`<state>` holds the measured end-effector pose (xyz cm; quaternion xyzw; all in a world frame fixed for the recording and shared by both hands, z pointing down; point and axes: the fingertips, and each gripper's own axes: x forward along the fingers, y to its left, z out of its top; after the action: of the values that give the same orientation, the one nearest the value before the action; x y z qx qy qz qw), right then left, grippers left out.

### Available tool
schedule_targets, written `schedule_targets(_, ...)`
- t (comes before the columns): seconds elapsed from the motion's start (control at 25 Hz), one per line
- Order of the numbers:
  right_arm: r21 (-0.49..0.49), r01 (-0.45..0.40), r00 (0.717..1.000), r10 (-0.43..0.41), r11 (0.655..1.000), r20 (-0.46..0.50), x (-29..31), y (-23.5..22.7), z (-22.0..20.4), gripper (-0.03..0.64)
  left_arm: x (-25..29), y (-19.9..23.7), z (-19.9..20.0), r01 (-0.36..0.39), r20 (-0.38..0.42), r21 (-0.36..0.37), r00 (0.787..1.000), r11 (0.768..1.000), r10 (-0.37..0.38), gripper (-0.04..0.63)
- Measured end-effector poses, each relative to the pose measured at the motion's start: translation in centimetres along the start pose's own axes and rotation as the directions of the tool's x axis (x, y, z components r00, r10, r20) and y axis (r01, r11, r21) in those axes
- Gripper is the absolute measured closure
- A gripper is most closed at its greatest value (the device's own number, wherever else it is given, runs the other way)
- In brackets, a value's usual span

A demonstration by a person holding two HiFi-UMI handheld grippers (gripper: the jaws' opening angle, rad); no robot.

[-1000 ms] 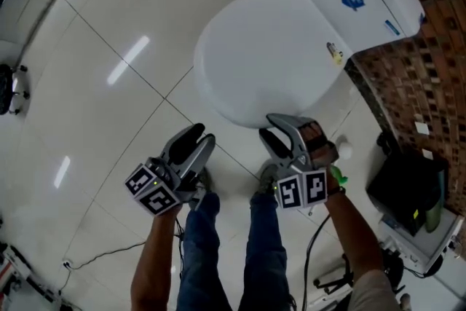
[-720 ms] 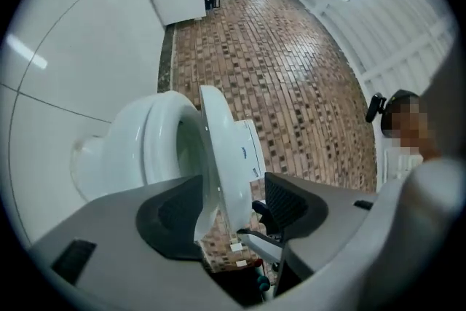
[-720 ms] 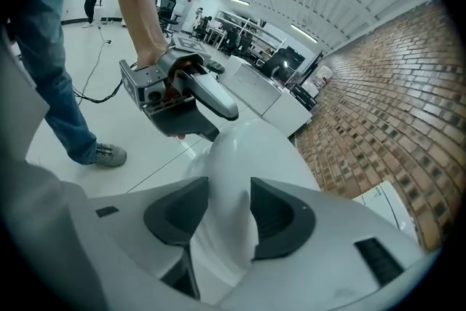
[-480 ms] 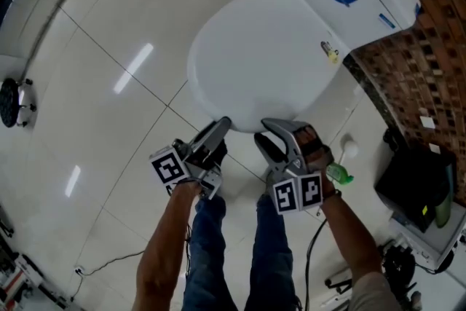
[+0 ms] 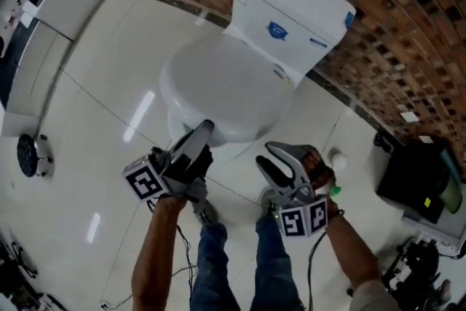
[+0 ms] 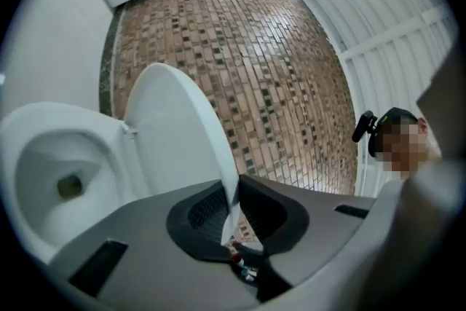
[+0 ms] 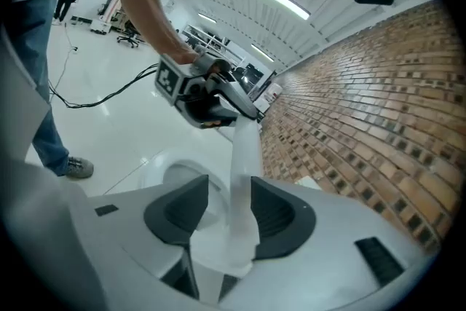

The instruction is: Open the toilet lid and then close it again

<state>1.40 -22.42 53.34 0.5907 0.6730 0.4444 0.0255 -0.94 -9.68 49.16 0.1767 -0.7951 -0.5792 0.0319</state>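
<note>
Setting: glossy pale floor tiles [image 5: 95, 84] and a brown brick wall [image 5: 408, 25], with a white cistern [image 5: 291, 11] standing against the wall.
Toilet lid: the white toilet lid [image 5: 218, 80] is lifted off the bowl [image 6: 51, 178] and tilted, hinged at the cistern end. In the left gripper view the open bowl shows to its left.
Left gripper: the left gripper [image 5: 202, 129] is at the lid's front edge. Its jaws have just been closing and now pinch the lid's thin rim between the pads.
Right gripper: the right gripper [image 5: 263, 154] hangs just beside the left one, in front of the bowl. Its jaws stand apart. In its own view the lid's edge lines up in the gap, and the pads do not press on it.
Person: two bare forearms and legs in blue jeans [image 5: 273, 266] show at the bottom of the head view.
</note>
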Motion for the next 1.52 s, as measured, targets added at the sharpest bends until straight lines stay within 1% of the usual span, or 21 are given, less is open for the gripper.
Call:
schedule_targets(0.08,0.013,0.028,0.999,-0.028,1.000,-0.030,-2.7,-2.7,-1.9,0.428,5.3,-2.7,1.8,0.026,-0.025,0.046,0.999,0.999,-0.025,0.574)
schedule_targets(0.16,0.024,0.045,0.996,-0.043,0.999,-0.072,-5.6,-4.9,-4.3,0.428,10.4,-4.4,3.2,0.030,-0.047,0.076,0.999,0.997,-0.026,0.568)
schedule_targets(0.2,0.034,0.054,0.994,-0.051,0.998,-0.094,-7.1,-6.0,-5.6,0.428,12.9,-4.9,3.8,0.029,-0.053,0.076,0.998,0.997,-0.025,0.563)
schedule_targets(0.32,0.070,0.083,0.985,-0.072,0.994,-0.154,-11.3,-8.9,-9.1,0.428,20.0,-5.4,5.2,0.028,-0.051,0.041,0.998,0.999,-0.026,0.551)
schedule_targets(0.52,0.112,0.119,0.971,-0.092,0.987,-0.221,-16.7,-11.7,-13.2,0.428,29.6,-4.4,6.5,-0.035,-0.053,0.051,0.998,0.998,0.038,0.534)
schedule_targets(0.68,0.137,0.128,0.967,-0.093,0.982,-0.237,-18.6,-12.5,-14.9,0.428,34.2,-3.1,7.0,-0.096,-0.064,0.057,0.993,0.994,0.100,0.531)
schedule_targets(0.8,0.149,0.135,0.965,-0.096,0.980,-0.244,-18.8,-12.7,-15.6,0.428,35.7,-2.4,7.0,-0.125,-0.046,0.025,0.991,0.992,0.126,0.518)
schedule_targets(0.92,0.158,0.144,0.966,-0.104,0.977,-0.237,-18.4,-13.1,-15.4,0.428,35.8,-2.4,6.9,-0.106,-0.037,-0.004,0.994,0.994,0.106,0.518)
schedule_targets(0.96,0.160,0.146,0.967,-0.106,0.976,-0.231,-18.3,-13.2,-15.0,0.428,35.9,-2.5,6.8,-0.095,-0.039,0.004,0.995,0.996,0.095,0.517)
schedule_targets(1.04,0.165,0.152,0.968,-0.113,0.975,-0.223,-18.1,-13.5,-14.2,0.428,35.9,-2.9,6.6,-0.071,-0.045,0.061,0.996,0.996,0.074,0.509)
schedule_targets(1.08,0.171,0.159,0.968,-0.120,0.972,-0.220,-18.0,-13.8,-13.7,0.428,35.9,-2.9,6.5,-0.074,-0.041,0.098,0.996,0.992,0.078,0.500)
schedule_targets(1.12,0.182,0.170,0.968,-0.129,0.968,-0.216,-18.0,-14.2,-13.2,0.428,35.7,-2.5,6.6,-0.096,-0.029,0.123,0.995,0.988,0.100,0.484)
schedule_targets(1.16,0.195,0.182,0.968,-0.140,0.964,-0.211,-18.0,-14.6,-12.7,0.428,35.5,-1.9,6.7,-0.132,-0.014,0.126,0.991,0.983,0.135,0.358)
schedule_targets(1.2,0.206,0.193,0.967,-0.150,0.959,-0.206,-18.2,-15.0,-12.3,0.428,35.3,-1.2,6.7,-0.169,-0.004,0.116,0.985,0.979,0.171,0.248)
schedule_targets(1.24,0.211,0.202,0.966,-0.159,0.956,-0.204,-18.4,-15.2,-11.9,0.428,35.1,-0.8,6.4,-0.195,-0.006,0.104,0.980,0.975,0.197,0.244)
schedule_targets(1.28,0.211,0.209,0.965,-0.166,0.955,-0.204,-18.6,-15.5,-11.6,0.428,34.9,-0.7,6.1,-0.204,-0.015,0.100,0.978,0.974,0.206,0.244)
schedule_targets(1.32,0.210,0.213,0.964,-0.170,0.954,-0.204,-18.9,-15.6,-11.3,0.428,34.7,-0.9,5.8,-0.196,-0.023,0.107,0.980,0.975,0.200,0.244)
schedule_targets(1.4,0.218,0.217,0.963,-0.174,0.951,-0.204,-19.4,-16.1,-10.7,0.428,33.5,-2.4,5.8,-0.164,-0.019,0.151,0.986,0.975,0.169,0.244)
schedule_targets(1.44,0.228,0.219,0.964,-0.174,0.949,-0.203,-19.8,-16.4,-10.1,0.428,32.2,-3.2,5.8,-0.168,-0.014,0.190,0.985,0.967,0.174,0.244)
schedule_targets(1.48,0.239,0.220,0.964,-0.174,0.946,-0.200,-20.1,-16.7,-9.4,0.428,30.5,-4.2,5.8,-0.187,-0.012,0.252,0.980,0.950,0.196,0.244)
schedule_targets(1.52,0.251,0.221,0.965,-0.174,0.942,-0.196,-20.5,-17.0,-8.6,0.428,28.5,-5.4,5.8,-0.201,-0.011,0.325,0.976,0.924,0.216,0.244)
